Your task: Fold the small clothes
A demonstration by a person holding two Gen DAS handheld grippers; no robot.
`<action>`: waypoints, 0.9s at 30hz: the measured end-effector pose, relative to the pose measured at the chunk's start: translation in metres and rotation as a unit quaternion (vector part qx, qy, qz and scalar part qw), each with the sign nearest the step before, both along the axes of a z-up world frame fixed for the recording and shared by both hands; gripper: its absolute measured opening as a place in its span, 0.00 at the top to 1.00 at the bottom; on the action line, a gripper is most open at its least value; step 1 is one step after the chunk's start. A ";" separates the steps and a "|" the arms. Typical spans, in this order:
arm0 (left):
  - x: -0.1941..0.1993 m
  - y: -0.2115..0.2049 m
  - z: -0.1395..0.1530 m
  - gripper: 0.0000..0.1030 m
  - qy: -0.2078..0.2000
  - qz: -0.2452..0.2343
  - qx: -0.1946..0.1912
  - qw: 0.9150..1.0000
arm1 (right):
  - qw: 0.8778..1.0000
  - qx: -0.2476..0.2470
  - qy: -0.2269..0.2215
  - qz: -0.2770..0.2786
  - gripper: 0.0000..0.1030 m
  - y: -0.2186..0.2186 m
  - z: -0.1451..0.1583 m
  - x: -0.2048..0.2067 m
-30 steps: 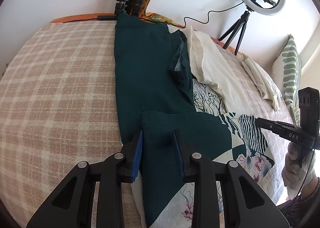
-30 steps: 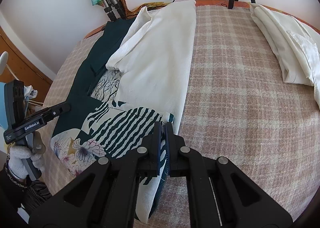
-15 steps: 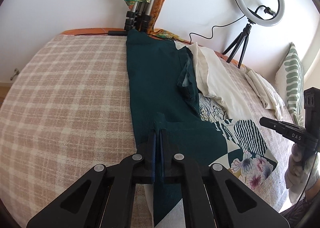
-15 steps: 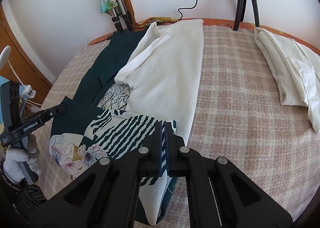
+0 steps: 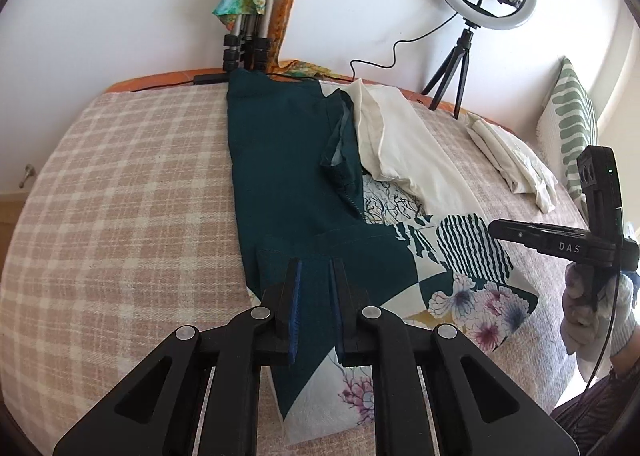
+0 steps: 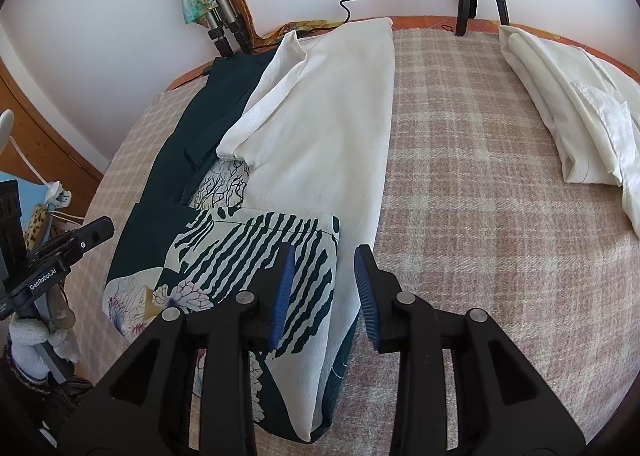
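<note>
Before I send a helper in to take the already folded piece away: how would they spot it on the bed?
On the bed with the pink checked blanket, look past the long green and patterned garment to the far side, near the ring light tripod. There lies a folded cream garment, alone on the blanket, touching no other cloth and plain, without print.

The bed cover is a woolly cloth with pink and cream checks, and it looks a bit rough. The dark green garment is soft, dull cloth (its folded end is printed with stripes and flowers). The cream garment looks smooth and thin. The left gripper and right gripper are dull black plastic with ribbed blue pads and shiny metal screws.
</note>
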State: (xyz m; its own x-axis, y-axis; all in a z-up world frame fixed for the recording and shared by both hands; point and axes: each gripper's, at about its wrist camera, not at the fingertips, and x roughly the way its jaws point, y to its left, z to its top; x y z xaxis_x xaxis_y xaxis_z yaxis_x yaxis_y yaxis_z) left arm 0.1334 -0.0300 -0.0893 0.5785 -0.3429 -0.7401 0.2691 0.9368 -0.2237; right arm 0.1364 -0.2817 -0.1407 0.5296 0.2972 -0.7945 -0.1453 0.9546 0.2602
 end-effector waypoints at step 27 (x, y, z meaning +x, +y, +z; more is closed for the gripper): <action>-0.024 -0.063 -0.030 0.81 0.025 -0.119 0.019 0.992 | 0.993 -0.111 -0.041 -0.018 0.73 0.028 -0.015 -0.049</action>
State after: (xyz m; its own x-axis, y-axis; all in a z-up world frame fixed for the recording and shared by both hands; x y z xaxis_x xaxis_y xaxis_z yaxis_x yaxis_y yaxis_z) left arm 0.1099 -0.0930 -0.1190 0.4466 -0.4363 -0.7812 0.4733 0.8561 -0.2075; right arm 0.0875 -0.2536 -0.1555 0.6031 0.0992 -0.7915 -0.1213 0.9921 0.0319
